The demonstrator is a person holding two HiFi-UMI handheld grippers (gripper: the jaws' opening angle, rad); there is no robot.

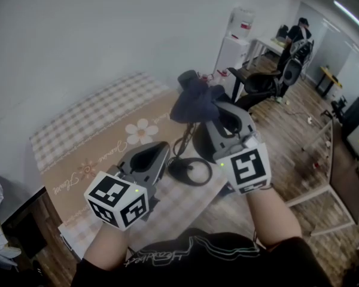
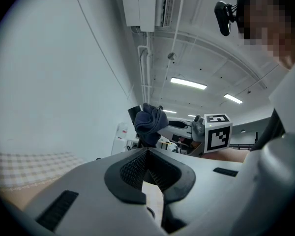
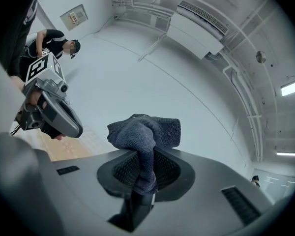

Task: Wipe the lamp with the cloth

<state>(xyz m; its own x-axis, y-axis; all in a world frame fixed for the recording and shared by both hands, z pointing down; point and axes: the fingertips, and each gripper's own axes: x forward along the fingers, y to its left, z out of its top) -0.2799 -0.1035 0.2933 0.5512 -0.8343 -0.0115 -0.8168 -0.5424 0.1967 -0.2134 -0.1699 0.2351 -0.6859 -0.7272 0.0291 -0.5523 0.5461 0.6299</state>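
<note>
— Where is the cloth found?
— The cloth is pinched between the jaws of the right gripper and is bunched against the top of the lamp.
— And the lamp?
— It is seen upright near the desk's right corner.
— The left gripper?
— The left gripper is held lower, just beside the lamp, over the desk's near edge. Its jaws are closed tip to tip, and nothing is gripped.

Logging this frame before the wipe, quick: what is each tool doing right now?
Left tool: closed, nothing between its jaws.
Right tool: closed on the cloth.
</note>
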